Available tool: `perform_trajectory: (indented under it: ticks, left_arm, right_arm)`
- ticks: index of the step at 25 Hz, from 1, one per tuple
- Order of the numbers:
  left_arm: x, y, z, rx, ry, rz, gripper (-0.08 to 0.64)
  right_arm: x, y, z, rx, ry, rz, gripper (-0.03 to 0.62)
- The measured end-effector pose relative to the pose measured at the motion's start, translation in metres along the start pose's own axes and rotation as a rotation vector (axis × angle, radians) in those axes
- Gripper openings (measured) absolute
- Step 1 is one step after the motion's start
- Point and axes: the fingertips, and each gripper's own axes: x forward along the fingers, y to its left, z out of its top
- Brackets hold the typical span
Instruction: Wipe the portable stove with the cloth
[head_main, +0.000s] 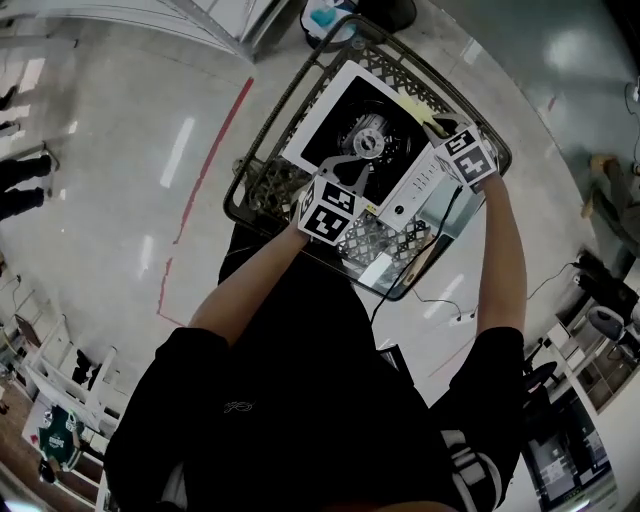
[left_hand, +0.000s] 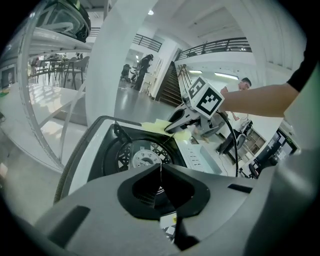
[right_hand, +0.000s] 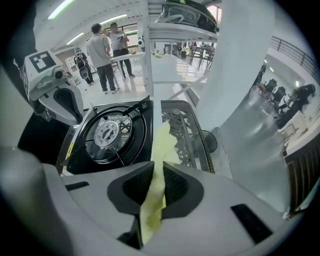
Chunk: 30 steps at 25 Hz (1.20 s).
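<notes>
Cloth (right_hand: 162, 145) pinched in R hand-held gripper (right_hand: 157, 172), free end draped at upper-right edge of portable stove (head_main: 372, 135), prob. ready to wipe. Stove on wire rack (head_main: 262, 190), upper centre of head view. L hand-held gripper (left_hand: 161, 172) pressed together, empty, over stove's lower-left edge, maybe to steady it.

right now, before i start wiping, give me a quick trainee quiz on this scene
1. True or false: the right hand-held gripper is shut on the yellow cloth.
2. The left hand-held gripper is: A) shut on the cloth; B) shut, with nothing between its jaws; C) wide open.
3. What does the portable stove stand on?

Key: 1 true. 2 B. 3 a metal wire rack.
</notes>
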Motion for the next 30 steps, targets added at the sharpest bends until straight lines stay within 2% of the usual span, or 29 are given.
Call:
perform_trajectory:
  ticks: [30]
  left_arm:
    - [-0.048, 0.078, -0.007, -0.096, -0.041, 0.076, 0.021]
  right_arm:
    - [0.037, 0.003, 0.08, -0.086, 0.024, -0.023, 0.034]
